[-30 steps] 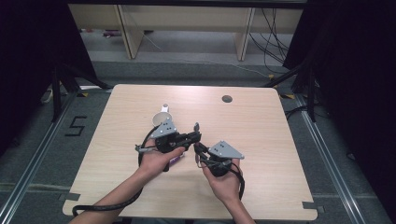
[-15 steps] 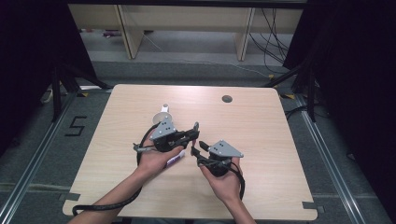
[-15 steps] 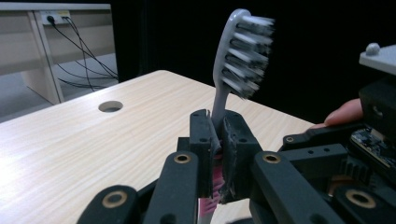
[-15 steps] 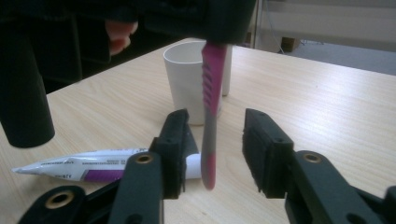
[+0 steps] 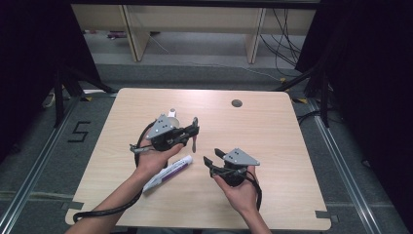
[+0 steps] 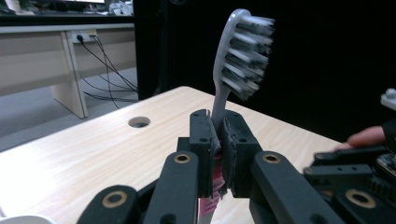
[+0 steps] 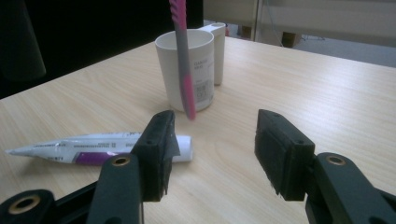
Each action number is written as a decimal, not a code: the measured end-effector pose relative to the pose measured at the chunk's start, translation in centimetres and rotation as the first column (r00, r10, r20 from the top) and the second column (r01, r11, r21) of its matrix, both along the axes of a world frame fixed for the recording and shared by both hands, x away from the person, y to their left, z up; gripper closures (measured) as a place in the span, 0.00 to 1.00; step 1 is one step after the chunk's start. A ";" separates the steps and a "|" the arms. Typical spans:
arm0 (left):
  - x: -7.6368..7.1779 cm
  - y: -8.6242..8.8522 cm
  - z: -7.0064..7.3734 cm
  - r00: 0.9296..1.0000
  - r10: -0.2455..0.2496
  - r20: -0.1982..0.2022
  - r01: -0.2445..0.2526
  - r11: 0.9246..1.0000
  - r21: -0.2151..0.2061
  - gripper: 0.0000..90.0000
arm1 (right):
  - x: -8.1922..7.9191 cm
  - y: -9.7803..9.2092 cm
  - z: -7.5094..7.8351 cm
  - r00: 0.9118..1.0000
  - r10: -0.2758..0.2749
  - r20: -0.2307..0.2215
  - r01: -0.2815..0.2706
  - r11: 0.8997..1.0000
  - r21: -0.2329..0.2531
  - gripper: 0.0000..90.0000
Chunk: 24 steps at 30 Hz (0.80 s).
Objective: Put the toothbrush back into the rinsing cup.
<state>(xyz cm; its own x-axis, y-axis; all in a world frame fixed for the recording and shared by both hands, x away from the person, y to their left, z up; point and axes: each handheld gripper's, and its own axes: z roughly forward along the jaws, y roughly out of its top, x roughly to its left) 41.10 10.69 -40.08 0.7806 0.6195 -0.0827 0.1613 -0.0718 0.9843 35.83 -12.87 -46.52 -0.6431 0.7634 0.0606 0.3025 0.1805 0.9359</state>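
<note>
Black rubber pads of the left gripper (image 6: 215, 154) are pinched on the neck of a grey-and-pink plastic toothbrush (image 6: 236, 56); white bristle head stands upright just above the pads, pink handle hangs below them, clear of the table. Right gripper (image 7: 212, 154): jaws spread wide, nothing between them, held low over the light wooden table (image 7: 327, 84).

Outward from the right fingers: hanging pink toothbrush handle (image 7: 183, 56) just ahead, between the jaws' line and a white plastic handled cup (image 7: 187, 70) standing upright behind it. White toothpaste tube with purple band (image 7: 98, 147) lies flat beside the left-hand pad, cap end nearest it. High view: tube (image 5: 168, 171) rests between the two hands.

Judged step: taking up the tube with the free gripper to load the brush.

To do it well: close on the tube's firm shoulder near the cap, not mid-body, lest paste squeeze out. Keep the brush steady, bristles turned towards the nozzle.
</note>
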 end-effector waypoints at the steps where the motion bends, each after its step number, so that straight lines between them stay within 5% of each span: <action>1: 0.1 0.2 0.2 1.000 0.006 0.007 -0.006 1.000 -0.002 0.92 | -0.1 -0.1 0.0 1.000 -0.007 -0.014 0.007 1.000 0.003 0.54; 24: 2.2 2.8 1.8 0.993 0.102 0.054 -0.100 0.994 -0.038 0.92 | 0.0 -3.0 -2.3 0.998 -0.064 -0.027 0.064 0.998 -0.008 0.50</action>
<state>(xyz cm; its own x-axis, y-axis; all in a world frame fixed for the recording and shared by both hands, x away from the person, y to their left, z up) 43.30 13.54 -38.24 0.7179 0.6932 -0.0639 0.1104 -0.0227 0.9936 35.81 -15.84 -48.86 -0.5911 0.8034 0.0715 0.3386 0.1668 0.9260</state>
